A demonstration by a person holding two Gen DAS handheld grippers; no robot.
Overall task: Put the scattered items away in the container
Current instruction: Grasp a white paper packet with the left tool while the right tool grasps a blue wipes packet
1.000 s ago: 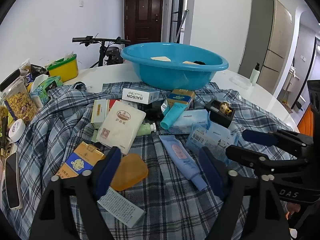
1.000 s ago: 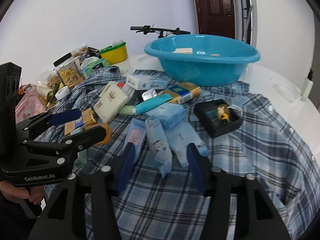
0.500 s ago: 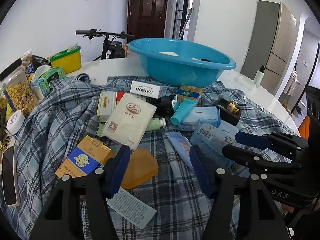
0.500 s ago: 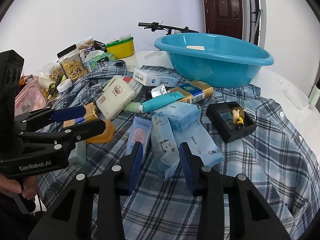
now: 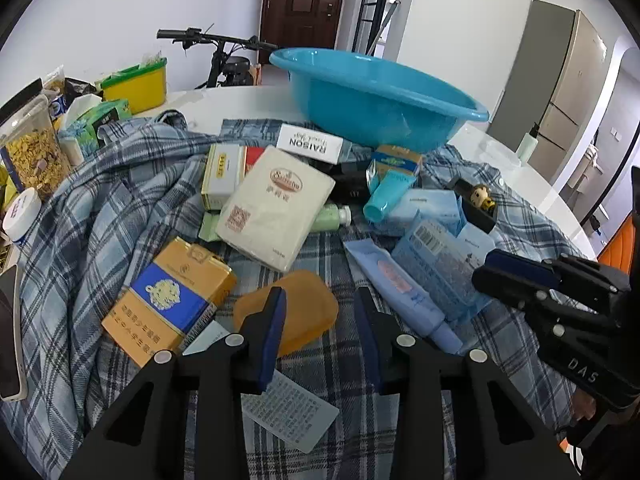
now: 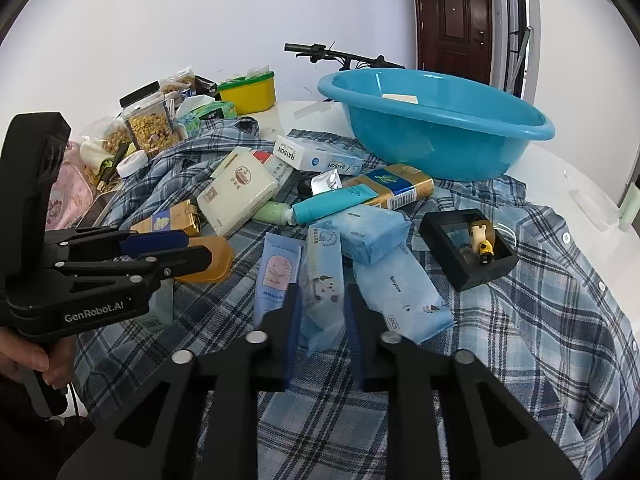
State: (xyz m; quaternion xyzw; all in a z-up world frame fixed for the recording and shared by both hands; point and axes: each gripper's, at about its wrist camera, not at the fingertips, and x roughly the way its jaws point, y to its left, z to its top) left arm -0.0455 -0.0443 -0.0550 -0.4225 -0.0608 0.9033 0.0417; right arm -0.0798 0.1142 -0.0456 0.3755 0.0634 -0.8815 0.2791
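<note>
A blue basin [image 5: 372, 100] [image 6: 436, 128] stands at the back of a plaid shirt [image 5: 100, 216] [image 6: 540, 320] strewn with boxes, tubes and packets. My left gripper [image 5: 320, 312] [image 6: 188, 248] is partly closed around the right end of an amber soap bar [image 5: 296, 312] [image 6: 212, 260], touching it. My right gripper [image 6: 322, 312] [image 5: 504, 276] has narrowed around the near end of a light blue tissue packet [image 6: 322, 280] [image 5: 436, 264]. A pale blue tube [image 5: 396, 288] [image 6: 276, 272] lies between the two.
A cream packet [image 5: 276, 204], a gold and blue box [image 5: 172, 300], a RAISON box [image 6: 316, 156], a teal tube [image 6: 336, 204] and a black tray with a figurine [image 6: 468, 248] lie around. Jars and a yellow tub [image 5: 136, 84] stand at the left.
Both grippers have moved forward and down and their jaws have narrowed, the left onto the soap bar, the right around the tissue packet.
</note>
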